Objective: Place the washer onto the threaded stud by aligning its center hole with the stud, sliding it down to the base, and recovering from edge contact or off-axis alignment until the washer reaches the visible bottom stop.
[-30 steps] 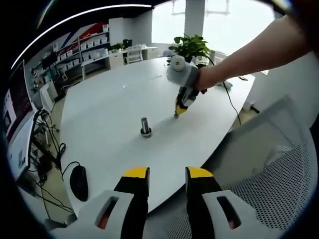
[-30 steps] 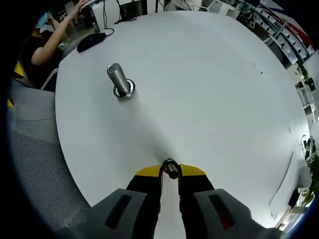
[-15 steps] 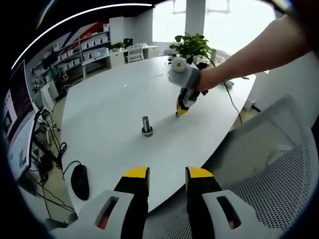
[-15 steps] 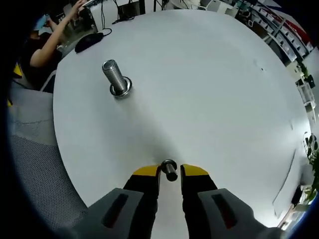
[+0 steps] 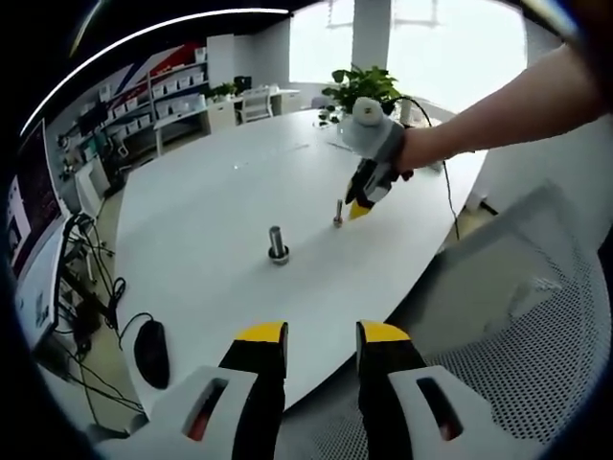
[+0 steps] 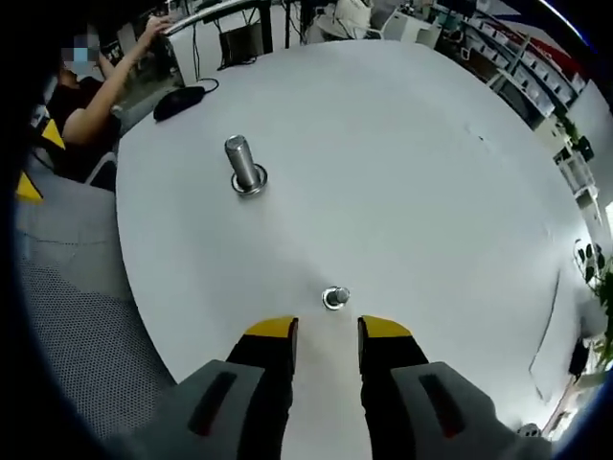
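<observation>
Two grippers, left (image 5: 321, 335) and right (image 6: 326, 331), were seen parted and empty; the washer (image 6: 335, 297), standing well apart from the stud (image 6: 242, 165), would be best pinched by its edge.

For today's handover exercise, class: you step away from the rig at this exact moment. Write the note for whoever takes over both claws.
Left claw: open, empty, near the table's edge, well away from the stud.
Right claw: open, empty, just short of the small metal part.
Threaded stud: upright on the white table, with a ring at its base; I cannot tell if that is a washer.
Small metal part: on the table, apart from the stud, gripped by nothing.
Done: nothing confirmed seated.
Left: grip the part, line it up over the stud, slide it down to the base.
</observation>
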